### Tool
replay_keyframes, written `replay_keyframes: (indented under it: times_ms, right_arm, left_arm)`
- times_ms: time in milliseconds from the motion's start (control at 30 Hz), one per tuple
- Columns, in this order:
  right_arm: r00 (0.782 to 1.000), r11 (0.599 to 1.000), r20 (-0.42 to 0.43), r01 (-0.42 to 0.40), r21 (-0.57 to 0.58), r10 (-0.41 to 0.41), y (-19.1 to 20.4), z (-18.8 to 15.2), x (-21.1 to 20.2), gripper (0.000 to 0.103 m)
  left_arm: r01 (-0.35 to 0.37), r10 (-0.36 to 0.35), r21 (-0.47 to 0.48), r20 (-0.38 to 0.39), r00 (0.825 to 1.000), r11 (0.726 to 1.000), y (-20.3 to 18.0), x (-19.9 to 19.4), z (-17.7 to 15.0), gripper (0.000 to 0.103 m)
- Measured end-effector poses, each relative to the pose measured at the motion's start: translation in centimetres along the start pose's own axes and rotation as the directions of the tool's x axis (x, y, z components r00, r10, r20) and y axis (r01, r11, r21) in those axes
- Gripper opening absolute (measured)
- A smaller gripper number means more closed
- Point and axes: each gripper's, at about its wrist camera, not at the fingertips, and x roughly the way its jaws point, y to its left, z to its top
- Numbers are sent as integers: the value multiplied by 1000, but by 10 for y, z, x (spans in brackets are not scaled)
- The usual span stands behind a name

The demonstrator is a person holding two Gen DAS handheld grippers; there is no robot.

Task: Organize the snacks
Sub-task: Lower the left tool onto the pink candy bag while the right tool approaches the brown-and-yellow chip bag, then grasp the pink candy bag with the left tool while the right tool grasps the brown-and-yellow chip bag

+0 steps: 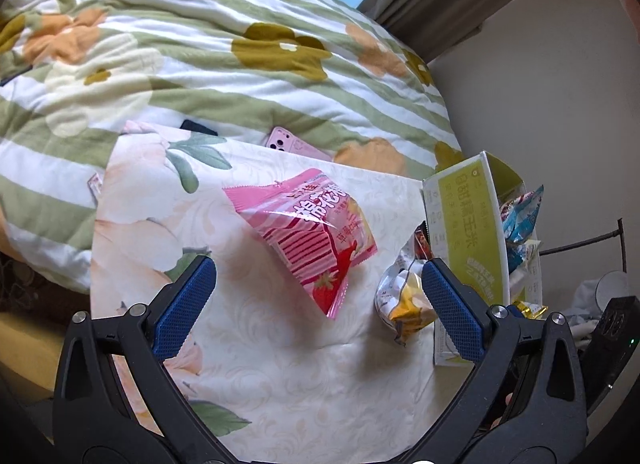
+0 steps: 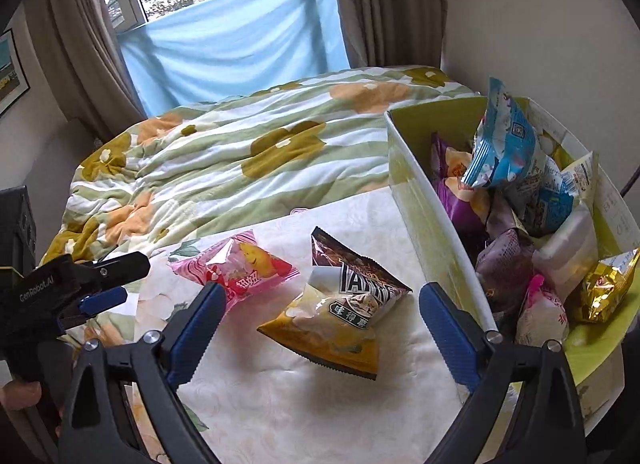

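Between the released jaws of the right gripper [image 2: 320, 328] lies one yellow-and-brown snack bag [image 2: 340, 316] on the worktop [image 2: 280, 404], ungrasped. Just left of it lies one pink marshmallow bag [image 2: 236, 268], which also sits ahead of the left gripper [image 1: 318, 304], whose jaws are likewise spread wide and hold nothing. One green cardboard box [image 2: 416, 200] stands along the worktop's right edge, crammed with about ten packets, a blue bag [image 2: 504, 144] sticking up highest. Bare cloth surrounds both loose bags. One floral quilt [image 2: 240, 144] borders the far edge, one pink phone [image 1: 288, 144] tucked against it.
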Motion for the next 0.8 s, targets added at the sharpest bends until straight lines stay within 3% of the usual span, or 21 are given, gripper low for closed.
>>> replay_keyframes:
  times_ms: [133,367,600,700,767,800]
  right_arm:
    - [998,997,-47,37,72,-33,-6,-6,25,96]
    - [997,984,-75,36,174,-23,-20,-14,54,96]
    - [994,974,-113,35,224,-9,-23,-20,72,96]
    - [992,969,-127,32,246,-1,-27,-21,75,96]
    - [991,965,-131,26,262,9,-29,-22,76,96]
    - [991,965,-133,27,260,8,-29,-23,77,96]
  left_arm:
    - [33,-37,-85,-43,998,996,17,36,12,102]
    - [44,-58,-118,-116,991,992,24,87,25,102]
    - [42,-48,-51,-129,991,998,12,102,26,102]
    - [15,-17,-10,-127,992,1000,7,104,26,93]
    - [46,-44,9,-142,989,999,5,105,25,80]
    - [46,-44,14,-148,988,999,4,106,24,79]
